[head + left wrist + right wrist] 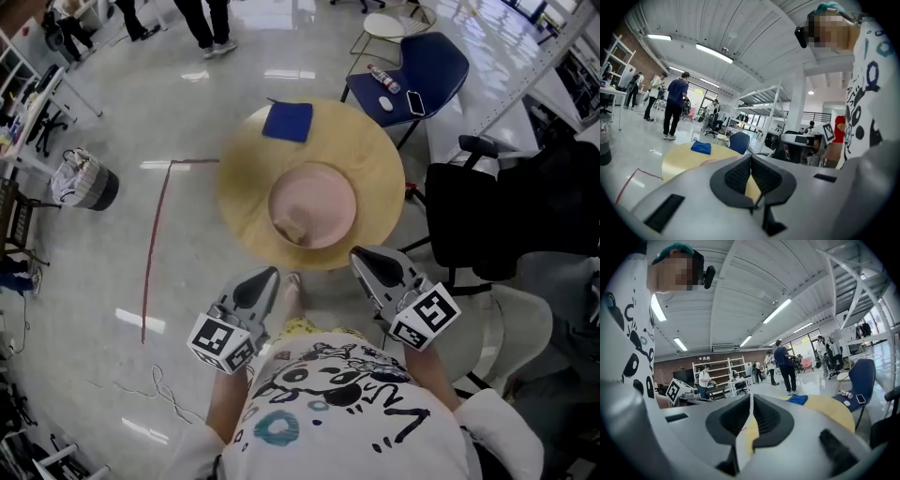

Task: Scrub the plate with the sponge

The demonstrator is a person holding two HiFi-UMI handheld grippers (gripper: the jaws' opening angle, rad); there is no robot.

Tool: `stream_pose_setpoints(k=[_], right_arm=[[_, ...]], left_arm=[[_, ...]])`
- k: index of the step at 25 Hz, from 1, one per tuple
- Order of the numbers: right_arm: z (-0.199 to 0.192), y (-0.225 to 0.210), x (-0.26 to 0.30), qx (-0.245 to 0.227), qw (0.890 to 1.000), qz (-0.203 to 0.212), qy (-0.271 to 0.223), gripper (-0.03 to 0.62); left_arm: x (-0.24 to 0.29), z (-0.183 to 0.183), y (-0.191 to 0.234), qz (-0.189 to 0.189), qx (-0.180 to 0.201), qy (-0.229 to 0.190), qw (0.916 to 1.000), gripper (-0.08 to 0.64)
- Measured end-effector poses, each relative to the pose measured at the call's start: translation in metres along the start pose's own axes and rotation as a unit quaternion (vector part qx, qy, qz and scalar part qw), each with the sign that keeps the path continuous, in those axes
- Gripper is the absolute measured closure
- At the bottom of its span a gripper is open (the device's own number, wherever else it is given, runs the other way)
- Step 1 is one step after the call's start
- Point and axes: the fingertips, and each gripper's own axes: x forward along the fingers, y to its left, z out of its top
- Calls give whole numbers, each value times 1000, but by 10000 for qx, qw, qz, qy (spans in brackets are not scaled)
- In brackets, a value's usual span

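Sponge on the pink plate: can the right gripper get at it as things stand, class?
Probably yes. The sponge lies uncovered on the near side of the plate, and nothing stands between it and the right gripper. The jaws are shut, though, so they must open first.

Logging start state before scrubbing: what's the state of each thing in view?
Left hand-held gripper: shut, empty, off the table.
Right hand-held gripper: shut, empty.
Plate: flat on table.
Sponge: lying on plate, ungripped.
Blue cloth: flat at table's far edge.
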Motion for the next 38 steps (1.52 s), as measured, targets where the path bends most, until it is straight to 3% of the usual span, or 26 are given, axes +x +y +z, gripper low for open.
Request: stream_pose_setpoints(k=[8,15,22,33,35,38], right_arm=[[4,-29,71,225,9991,-286,217,561],[-29,-19,120,-54,9936,35,1127,561],[-63,-30,143,22,9867,-36,1628,557],[-162,-48,175,-525,9470,1,3168,468],[-176,-55,180,-581,9416,-83,3315,468],[-197,-66,185,-740,9307,-177,3578,468]], left_arm=[[30,12,68,-310,-22,397,9987,545],[42,-19,113,-486,-345,832,9947,543],[61,-48,135,-465,-514,1220,9901,543],[79,-88,154,-139,-809,1813,9800,535],[80,-96,154,-137,-872,1933,9772,473],[80,-103,156,-137,-953,2036,9743,462]])
